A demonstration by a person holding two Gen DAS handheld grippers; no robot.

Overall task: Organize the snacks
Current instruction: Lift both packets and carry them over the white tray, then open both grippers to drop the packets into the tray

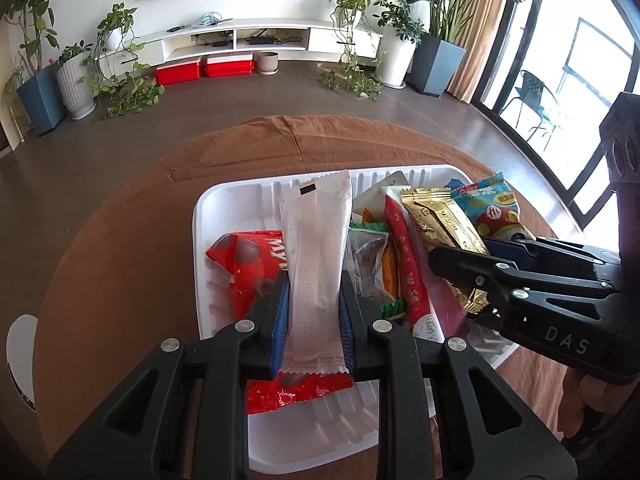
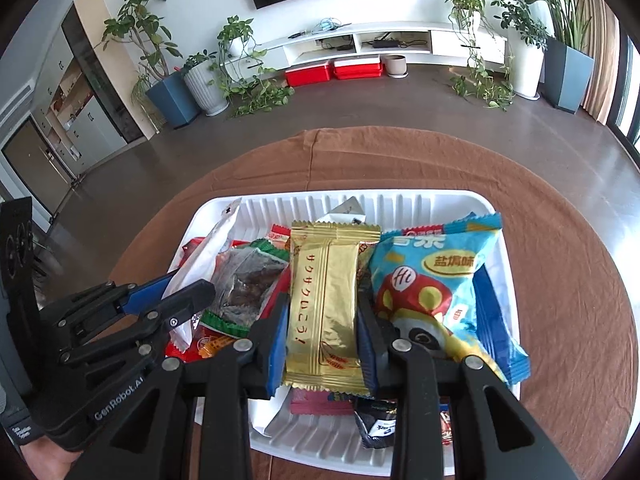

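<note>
While both packets hang clamped over the white ribbed tray (image 1: pixel 224 208), the job of sorting the snacks looks midway: the left gripper (image 1: pixel 313 308) has its blue pads closed flat against the sides of a long white sachet (image 1: pixel 316 248), which stands up out of the jaws above the tray's left part, and the right gripper (image 2: pixel 323 328) is closed the same way on a gold wafer bar (image 2: pixel 326 300) held over the tray's middle. Below the sachet lies a red chocolate packet (image 1: pixel 244 264); to its right sit a clear bag of dark dried snack (image 1: pixel 368 256), a long red stick pack (image 1: pixel 404 256) and, toward the far right, a blue mushroom-print bag (image 2: pixel 432 280) leaning against the tray's right wall. The tray rests on a round table under a brown cloth (image 2: pixel 560 260), with a dark floor, potted plants and a white TV bench (image 1: pixel 240 36) well beyond. Risks, as I judge them: the two grippers are close together, so a sideways move by either could knock the other or crush a packet between them. Both wrappers are slick film gripped only along the edges, so a quick tilt could let one slide out onto the heap. Lowering into the crowded right side could also shove the leaning blue bag over the rim.
</note>
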